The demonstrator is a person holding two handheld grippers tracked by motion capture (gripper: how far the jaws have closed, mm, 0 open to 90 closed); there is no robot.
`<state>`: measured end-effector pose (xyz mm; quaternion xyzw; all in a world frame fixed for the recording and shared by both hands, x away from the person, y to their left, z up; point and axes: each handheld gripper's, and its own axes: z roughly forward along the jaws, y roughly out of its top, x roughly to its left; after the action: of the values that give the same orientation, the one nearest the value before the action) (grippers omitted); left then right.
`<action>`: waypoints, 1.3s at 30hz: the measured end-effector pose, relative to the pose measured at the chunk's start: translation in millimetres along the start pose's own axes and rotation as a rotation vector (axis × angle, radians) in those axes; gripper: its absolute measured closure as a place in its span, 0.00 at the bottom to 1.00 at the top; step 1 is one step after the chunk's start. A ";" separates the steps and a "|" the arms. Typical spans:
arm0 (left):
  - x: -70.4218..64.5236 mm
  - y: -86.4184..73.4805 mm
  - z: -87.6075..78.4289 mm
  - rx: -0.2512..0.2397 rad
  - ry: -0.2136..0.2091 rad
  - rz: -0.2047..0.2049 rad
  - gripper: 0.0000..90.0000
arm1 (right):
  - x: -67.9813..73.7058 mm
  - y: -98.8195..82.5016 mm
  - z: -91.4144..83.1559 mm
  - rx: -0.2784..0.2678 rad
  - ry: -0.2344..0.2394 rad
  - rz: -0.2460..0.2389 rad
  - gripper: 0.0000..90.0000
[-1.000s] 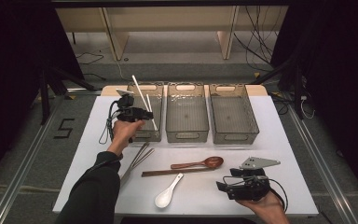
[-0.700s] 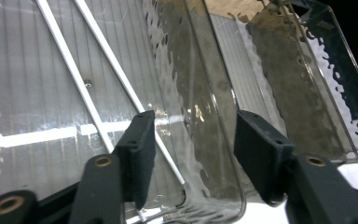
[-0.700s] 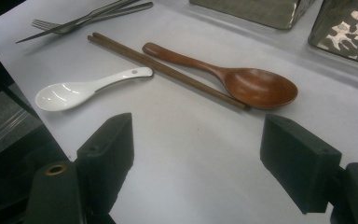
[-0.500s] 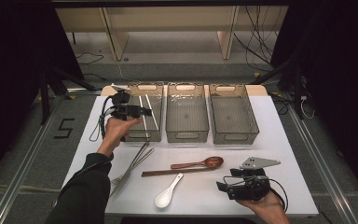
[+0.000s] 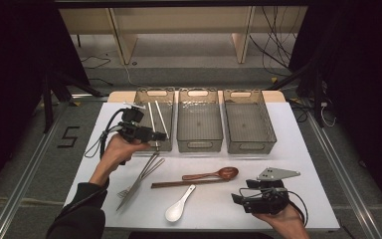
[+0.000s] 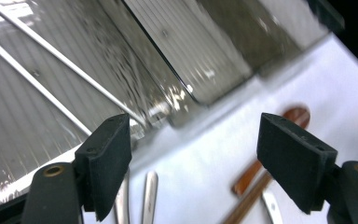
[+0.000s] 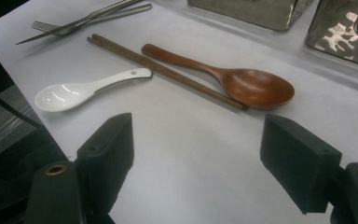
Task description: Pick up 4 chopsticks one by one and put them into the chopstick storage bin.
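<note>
Your left gripper [image 5: 155,136], jaws just opened wide and empty, hangs at the left bin's [image 5: 140,99] near end; 2 white chopsticks [image 5: 157,117] lie inside that bin. Drop-off looks complete. Your right gripper [image 5: 235,198] rests wide, empty. Next, likely the metal cutlery [image 5: 142,174] before that bin

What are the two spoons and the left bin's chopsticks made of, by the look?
Brown spoon: likely wood, reddish with a satin sheen. White spoon: looks like glazed ceramic, glossy highlights; melamine possible. Chopsticks in the left bin: pale, thin, reflective, probably metal.
</note>
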<state>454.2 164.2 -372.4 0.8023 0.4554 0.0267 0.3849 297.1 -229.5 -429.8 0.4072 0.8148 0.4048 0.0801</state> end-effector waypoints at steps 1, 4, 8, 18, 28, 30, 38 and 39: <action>-3.8 -3.3 0.0 0.010 -0.005 0.022 0.29 | 0.1 -0.6 0.7 0.003 -0.002 0.002 0.30; -15.1 -13.9 1.8 0.045 -0.006 0.080 0.28 | 0.6 -0.9 0.7 0.004 0.000 -0.002 0.30; -26.9 -28.4 7.0 0.070 -0.014 0.128 0.27 | 0.6 -1.3 0.2 -0.001 0.000 -0.002 0.30; -41.7 -54.7 21.7 0.116 -0.034 0.181 0.26 | 1.1 -3.7 -0.9 -0.011 -0.004 -0.002 0.29; -58.6 -68.0 35.2 0.220 0.002 0.297 0.28 | 1.4 -6.5 -0.7 -0.018 -0.004 -0.003 0.29; -60.3 -69.8 38.1 0.235 -0.003 0.310 0.30 | 1.4 -6.7 -0.7 -0.018 -0.004 -0.003 0.29; -66.6 -76.7 46.9 0.314 -0.019 0.379 0.38 | 1.0 -7.3 -0.4 -0.016 -0.001 -0.002 0.29; -67.2 -77.7 47.9 0.324 -0.025 0.385 0.40 | 1.0 -7.4 -0.3 -0.015 -0.001 -0.003 0.29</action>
<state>378.6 107.7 -435.2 0.9258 0.2877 0.0165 0.2447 291.9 -231.4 -434.8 0.4054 0.8123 0.4109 0.0842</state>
